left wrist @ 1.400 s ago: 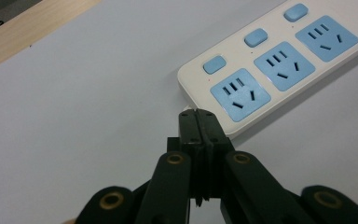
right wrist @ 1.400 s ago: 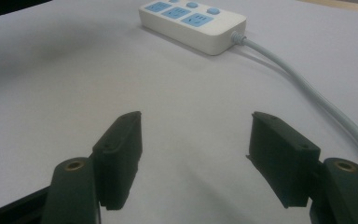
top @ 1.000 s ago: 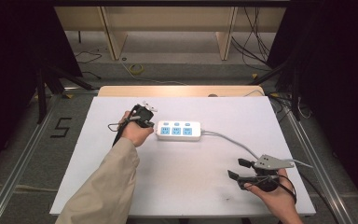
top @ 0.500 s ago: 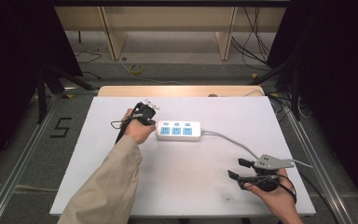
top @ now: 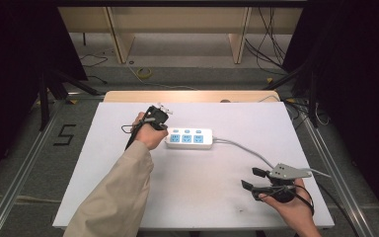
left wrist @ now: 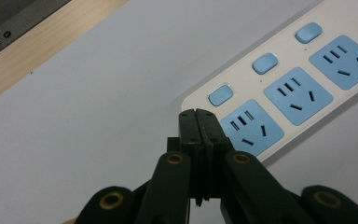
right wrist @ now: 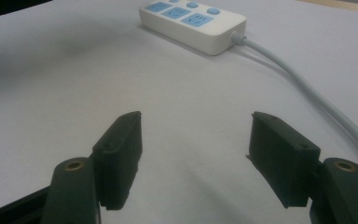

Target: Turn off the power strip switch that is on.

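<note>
The left gripper (left wrist: pixel 198 114), jaws pressed together on nothing, hovers at the near end of the white power strip (top: pixel 189 138) lying mid-table, close to its first blue switch (left wrist: pixel 220 94). A slanted push could miss the switch or shove the loose strip, since the right gripper (top: pixel 252 178) waits well apart with jaws spread, steadying nothing

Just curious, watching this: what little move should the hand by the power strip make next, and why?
Probably a short push down onto the nearest blue switch. The left gripper is shut, its tip poised at the power strip's end beside that switch; the right gripper rests open, far off.
</note>
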`<state>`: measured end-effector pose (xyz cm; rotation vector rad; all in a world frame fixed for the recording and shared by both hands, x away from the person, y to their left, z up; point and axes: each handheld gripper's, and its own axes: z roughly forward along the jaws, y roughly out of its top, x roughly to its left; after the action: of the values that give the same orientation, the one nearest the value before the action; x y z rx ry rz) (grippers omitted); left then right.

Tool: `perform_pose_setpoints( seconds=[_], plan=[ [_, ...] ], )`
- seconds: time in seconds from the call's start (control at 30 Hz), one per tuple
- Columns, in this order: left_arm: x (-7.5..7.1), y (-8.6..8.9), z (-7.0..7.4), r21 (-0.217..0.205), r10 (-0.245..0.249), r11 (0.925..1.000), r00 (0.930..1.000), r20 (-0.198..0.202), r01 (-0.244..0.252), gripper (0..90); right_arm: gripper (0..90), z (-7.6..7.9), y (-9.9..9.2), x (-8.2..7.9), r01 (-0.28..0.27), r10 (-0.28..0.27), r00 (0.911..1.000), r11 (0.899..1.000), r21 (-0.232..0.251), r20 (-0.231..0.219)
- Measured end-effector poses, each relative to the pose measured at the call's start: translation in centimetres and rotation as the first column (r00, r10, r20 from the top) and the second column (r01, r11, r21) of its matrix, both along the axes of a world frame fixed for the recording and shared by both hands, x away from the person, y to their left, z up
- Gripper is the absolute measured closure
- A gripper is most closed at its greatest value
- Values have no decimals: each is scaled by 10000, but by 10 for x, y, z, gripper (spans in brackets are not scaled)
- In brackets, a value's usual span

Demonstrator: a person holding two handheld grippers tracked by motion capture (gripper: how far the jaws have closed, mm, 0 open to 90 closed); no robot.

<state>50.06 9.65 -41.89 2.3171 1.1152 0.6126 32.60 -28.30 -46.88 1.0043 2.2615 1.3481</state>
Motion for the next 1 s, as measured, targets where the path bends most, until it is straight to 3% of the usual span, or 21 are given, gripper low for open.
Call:
perform_pose_setpoints(
  seconds=[1.0],
  plan=[
    [13, -16, 3, 35, -64, 10000, 10000, 64, 64, 899, 355, 0, 0, 1, -32, 32, 10000, 10000, -15, 10]
  ],
)
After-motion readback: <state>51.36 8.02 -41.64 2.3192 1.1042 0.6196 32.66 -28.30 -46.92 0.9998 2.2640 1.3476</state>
